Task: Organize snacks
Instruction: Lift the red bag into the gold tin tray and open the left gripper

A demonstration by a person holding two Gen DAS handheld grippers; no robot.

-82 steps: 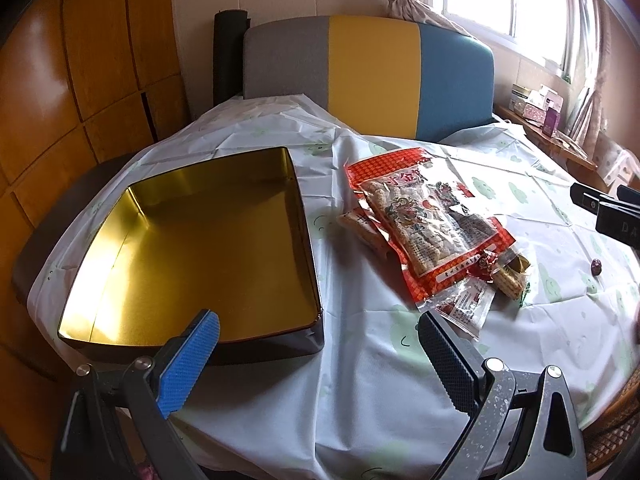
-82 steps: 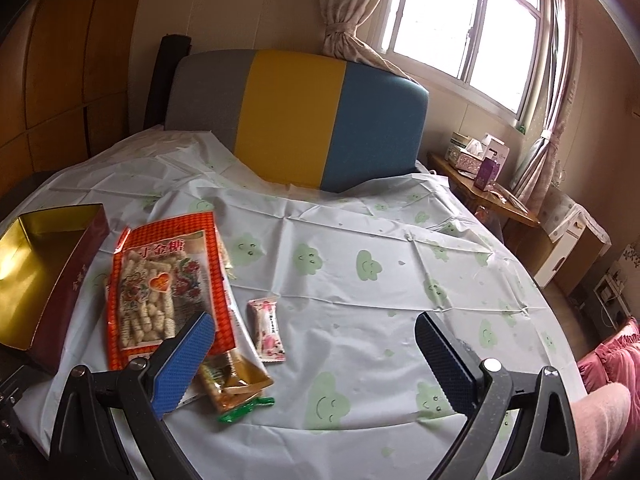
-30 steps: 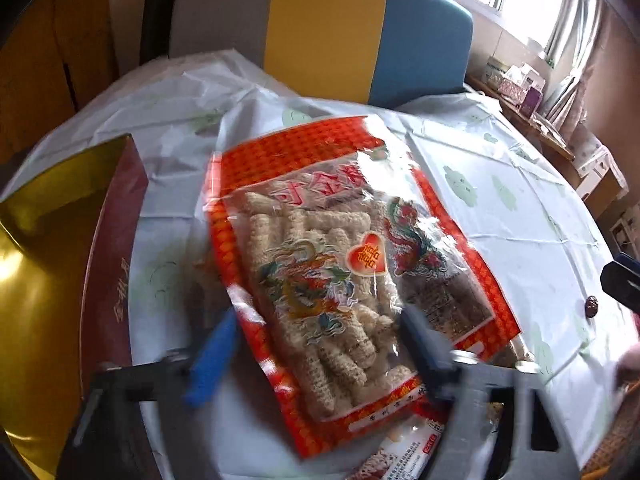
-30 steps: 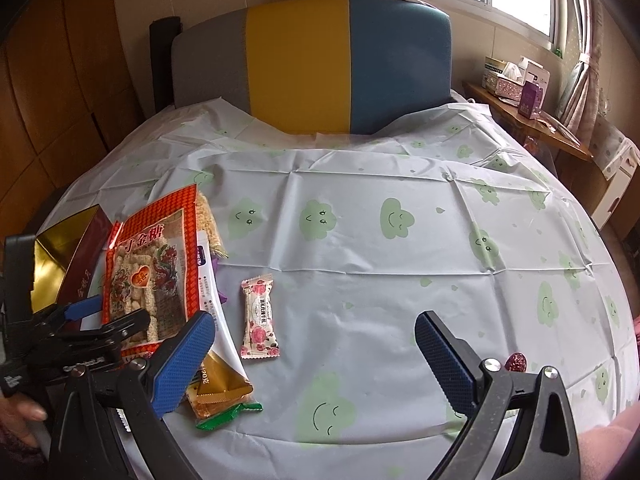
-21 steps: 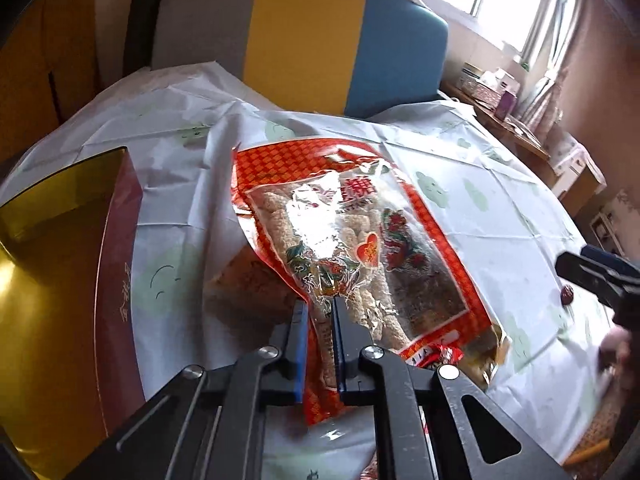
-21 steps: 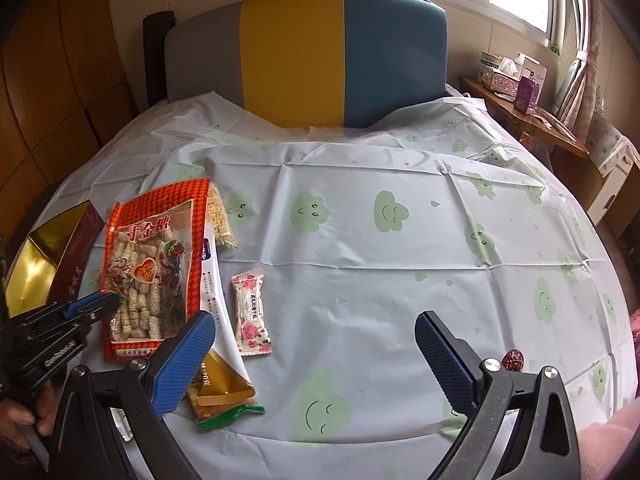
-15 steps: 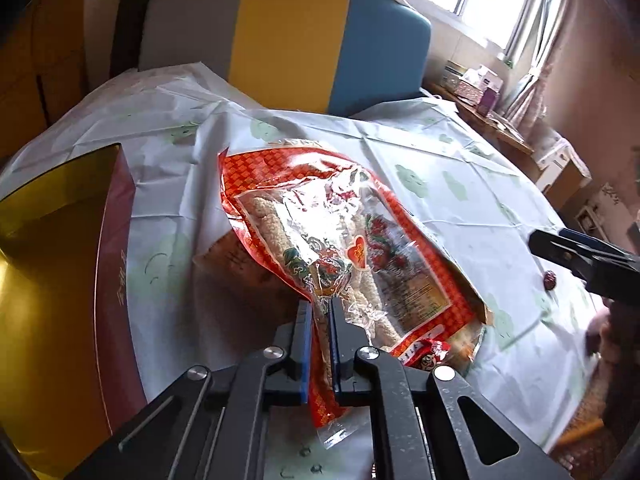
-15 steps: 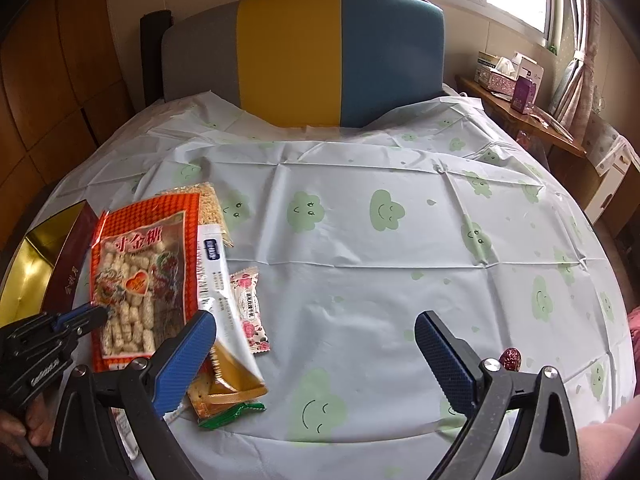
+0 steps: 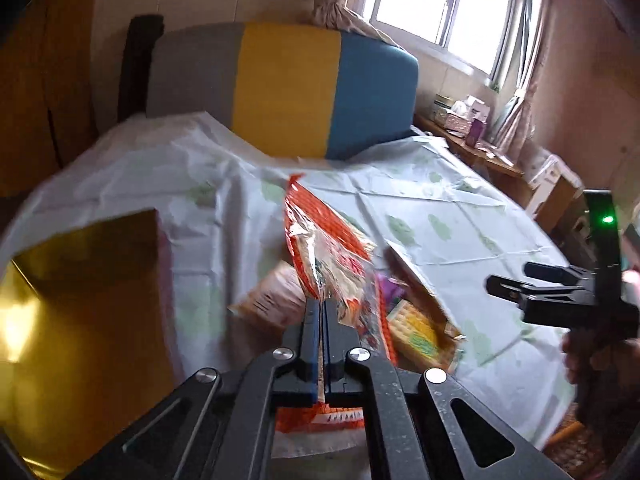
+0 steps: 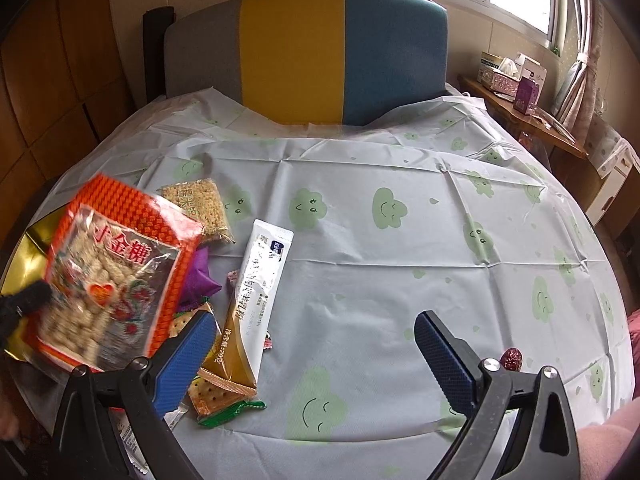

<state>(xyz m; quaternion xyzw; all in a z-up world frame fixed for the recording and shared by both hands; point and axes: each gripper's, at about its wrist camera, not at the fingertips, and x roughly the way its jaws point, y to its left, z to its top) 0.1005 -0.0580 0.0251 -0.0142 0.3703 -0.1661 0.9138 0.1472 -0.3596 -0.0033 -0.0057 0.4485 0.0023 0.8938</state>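
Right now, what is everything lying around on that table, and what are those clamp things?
Big snack bag: one, red-orange, lifted at the table's left.
Gold box: one, open, far left.
Rice cracker pack: one, beige, behind the bag.
Sachet: one, white and gold, table centre-left.
Purple packet: one, beside the bag.
Biscuit pack: one, orange-green, near edge.
Wrapped candy: one, red, right edge.
Tablecloth: one, pale with green clouds.
Left gripper: jaws shut on the bag.
Right gripper: jaws open, holding nothing.

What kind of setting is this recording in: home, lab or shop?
Most likely a home dining or living room: a round table under a cloud-print plastic cover, a padded tricolour chair behind it, a curtained window, and a side shelf with tissue boxes.
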